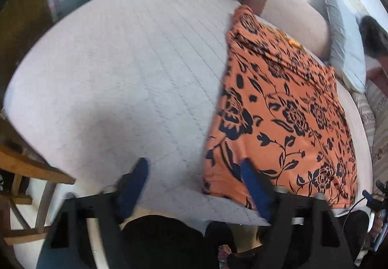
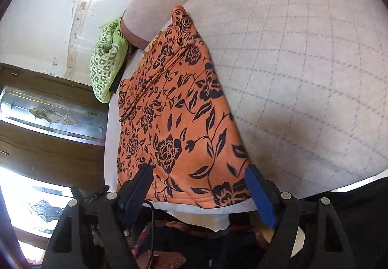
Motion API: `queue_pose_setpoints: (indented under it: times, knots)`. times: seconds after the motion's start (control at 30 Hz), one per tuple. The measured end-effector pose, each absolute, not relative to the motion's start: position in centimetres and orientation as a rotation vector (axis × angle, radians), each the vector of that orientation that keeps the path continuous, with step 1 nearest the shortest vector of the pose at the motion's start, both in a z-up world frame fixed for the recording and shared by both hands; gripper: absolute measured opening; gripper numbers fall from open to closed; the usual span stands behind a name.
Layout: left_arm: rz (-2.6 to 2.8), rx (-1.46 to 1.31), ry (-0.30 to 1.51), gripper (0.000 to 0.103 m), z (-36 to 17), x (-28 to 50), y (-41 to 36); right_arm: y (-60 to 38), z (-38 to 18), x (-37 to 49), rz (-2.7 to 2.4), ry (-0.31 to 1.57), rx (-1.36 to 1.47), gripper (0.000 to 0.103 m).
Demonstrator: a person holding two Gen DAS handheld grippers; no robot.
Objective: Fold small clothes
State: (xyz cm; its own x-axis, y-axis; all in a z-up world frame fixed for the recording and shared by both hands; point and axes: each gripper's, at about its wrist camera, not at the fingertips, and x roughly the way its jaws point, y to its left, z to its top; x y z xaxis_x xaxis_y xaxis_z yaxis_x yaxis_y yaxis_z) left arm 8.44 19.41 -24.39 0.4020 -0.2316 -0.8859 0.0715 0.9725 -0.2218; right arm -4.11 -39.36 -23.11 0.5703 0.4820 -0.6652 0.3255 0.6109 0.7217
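Jaws of both the left gripper [image 1: 194, 172] and right gripper [image 2: 198, 172] stand apart, empty. Orange floral garment [image 1: 278, 111] lies flat on the bed [image 1: 121, 75]; pinch its near hem corners evenly

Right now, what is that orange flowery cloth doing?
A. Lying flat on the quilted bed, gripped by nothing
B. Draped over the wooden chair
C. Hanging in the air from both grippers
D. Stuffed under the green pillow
A: the orange floral garment lies spread on the quilted mattress, and the left gripper and right gripper both stand open with nothing pinched.
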Motion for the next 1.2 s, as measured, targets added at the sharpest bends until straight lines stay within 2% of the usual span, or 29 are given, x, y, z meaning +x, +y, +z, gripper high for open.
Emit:
queue_pose_setpoints:
  times: [0.03, 0.07, 0.2, 0.23, 0.27, 0.37, 0.7, 0.8, 0.83, 0.87, 0.9, 0.93, 0.97, 1.17, 1.2]
  knots:
    - [-0.217, -0.164, 1.152, 0.048, -24.8, 8.7, 19.2, -39.2, -23.2, -4.0, 0.113, 1.001, 0.950, 0.081]
    - [-0.248, -0.176, 1.163, 0.040, -25.3, 9.0, 18.8, -39.2, -23.1, -4.0, 0.114, 1.001, 0.948, 0.081]
    - [-0.288, -0.148, 1.161, 0.037, -26.5, 9.5, 17.4, -39.2, -22.7, -4.0, 0.115, 0.988, 0.941, 0.081]
    - [-0.303, -0.138, 1.149, 0.033, -26.5, 9.5, 17.1, -39.2, -22.5, -4.1, 0.122, 0.981, 0.936, 0.081]
    - [-0.318, -0.130, 1.144, 0.023, -26.4, 9.5, 16.9, -39.2, -22.2, -4.1, 0.126, 0.978, 0.927, 0.081]
    - [-0.316, -0.118, 1.148, 0.010, -26.5, 9.6, 17.2, -39.2, -21.8, -4.3, 0.108, 0.980, 0.899, 0.081]
    - [-0.325, -0.083, 1.081, 0.007, -23.6, 7.2, 17.6, -38.3, -22.6, -3.9, 0.132, 0.997, 0.896, 0.081]
    - [-0.295, -0.056, 1.090, 0.010, -23.6, 7.4, 17.7, -38.8, -22.5, -4.2, 0.132, 0.988, 0.899, 0.081]
    - [-0.278, -0.048, 1.093, 0.013, -23.7, 7.5, 17.7, -39.0, -22.5, -4.3, 0.127, 0.987, 0.901, 0.081]
    - [-0.257, -0.038, 1.101, 0.028, -24.0, 7.8, 17.7, -39.3, -22.6, -4.4, 0.119, 0.986, 0.904, 0.081]
    - [-0.250, -0.039, 1.116, 0.038, -24.4, 8.0, 17.7, -39.5, -22.8, -4.5, 0.109, 0.988, 0.906, 0.081]
    - [-0.249, -0.043, 1.121, 0.056, -24.5, 8.0, 17.7, -39.6, -23.0, -4.5, 0.100, 0.992, 0.908, 0.081]
    - [-0.251, -0.048, 1.115, 0.066, -24.7, 7.9, 17.6, -39.7, -23.3, -4.4, 0.093, 0.999, 0.908, 0.081]
    - [-0.327, -0.110, 1.132, 0.067, -26.0, 8.7, 16.8, -39.4, -26.1, -2.4, 0.054, 1.065, 0.890, 0.081]
    - [-0.341, -0.125, 1.145, 0.064, -26.4, 8.8, 16.7, -39.2, -26.9, -2.0, 0.041, 1.087, 0.891, 0.080]
